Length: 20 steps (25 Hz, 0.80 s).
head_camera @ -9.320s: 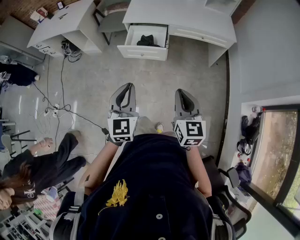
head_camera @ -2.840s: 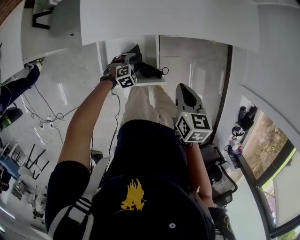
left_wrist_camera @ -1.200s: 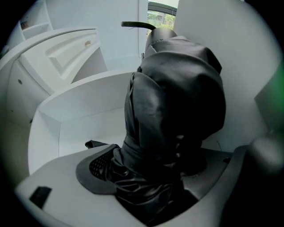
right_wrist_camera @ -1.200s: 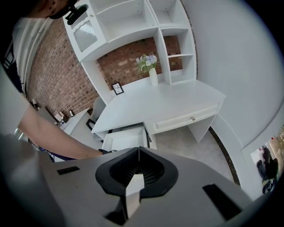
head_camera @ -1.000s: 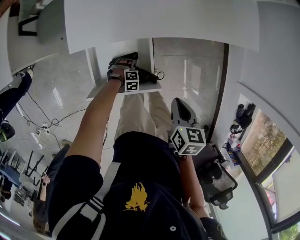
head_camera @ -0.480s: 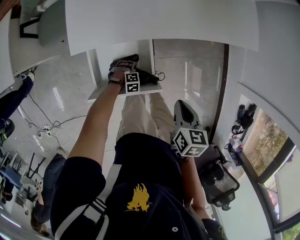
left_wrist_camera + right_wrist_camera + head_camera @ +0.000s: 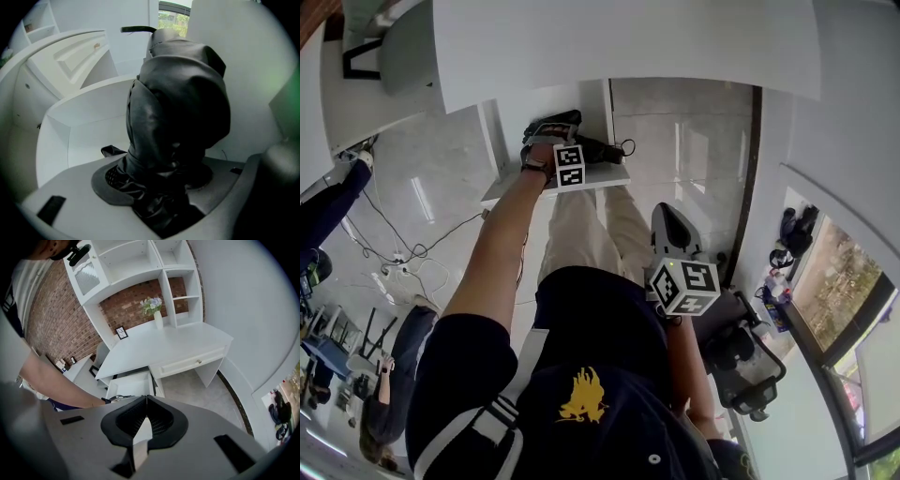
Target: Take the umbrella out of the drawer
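Observation:
In the left gripper view a black folded umbrella [image 7: 178, 108] fills the space between the jaws, above the white open drawer [image 7: 84, 122]. My left gripper [image 7: 161, 180] has just been closing, and its pads now press on the bunched fabric. From the head view, the left gripper [image 7: 555, 124] reaches down into the drawer [image 7: 516, 187], and the umbrella [image 7: 602, 148] shows beside its marker cube. My right gripper [image 7: 668, 214] hangs by my right hip. Its jaws [image 7: 146, 401] are shut, with nothing between them.
The white desk top [image 7: 628, 47] overhangs the back of the drawer. Cables [image 7: 403, 262] trail over the floor at the left, near a seated person [image 7: 384, 412]. A black office chair [image 7: 741, 366] stands behind my right side.
Over the last second the left gripper stays in the drawer at the umbrella and the right one stays by my hip. Nine seconds ago both were held before my body, far from the drawer.

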### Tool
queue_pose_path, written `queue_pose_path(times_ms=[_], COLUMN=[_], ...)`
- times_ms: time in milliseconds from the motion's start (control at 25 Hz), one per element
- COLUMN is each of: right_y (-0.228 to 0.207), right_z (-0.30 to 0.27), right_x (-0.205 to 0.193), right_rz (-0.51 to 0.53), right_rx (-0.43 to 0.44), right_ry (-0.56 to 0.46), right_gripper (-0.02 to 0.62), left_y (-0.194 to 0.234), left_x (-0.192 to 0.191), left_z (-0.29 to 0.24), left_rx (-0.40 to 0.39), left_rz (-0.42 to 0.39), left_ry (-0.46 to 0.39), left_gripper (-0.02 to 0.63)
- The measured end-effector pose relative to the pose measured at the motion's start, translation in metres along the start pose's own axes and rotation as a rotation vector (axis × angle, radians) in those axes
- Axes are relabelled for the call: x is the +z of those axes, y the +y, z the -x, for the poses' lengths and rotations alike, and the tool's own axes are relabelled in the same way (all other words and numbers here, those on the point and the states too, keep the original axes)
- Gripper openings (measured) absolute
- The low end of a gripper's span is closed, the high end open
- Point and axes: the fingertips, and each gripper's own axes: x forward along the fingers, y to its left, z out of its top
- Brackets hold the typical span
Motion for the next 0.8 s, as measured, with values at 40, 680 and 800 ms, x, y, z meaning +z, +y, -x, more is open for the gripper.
queue_pose_path(times_ms=[40,680,800], right_y=[0.000,0.001,0.007], right_z=[0.000,0.010,0.013], right_x=[0.000,0.039,0.055], right_rz=[0.000,0.044,0.063], right_rx=[-0.002,0.011,0.025], right_ry=[0.000,-0.044,-0.069], right_gripper=[0.028,0.028,0.029], left_y=[0.001,0.023,0.028], left_x=[-0.001,-0.010,-0.016], left_z=[0.000,0.039,0.054], left_rx=[0.009,0.088,0.104], left_rz=[0.006,0.151,0.203], left_ry=[0.004,0.024,0.032], left_gripper=[0.277,0.244,0.244])
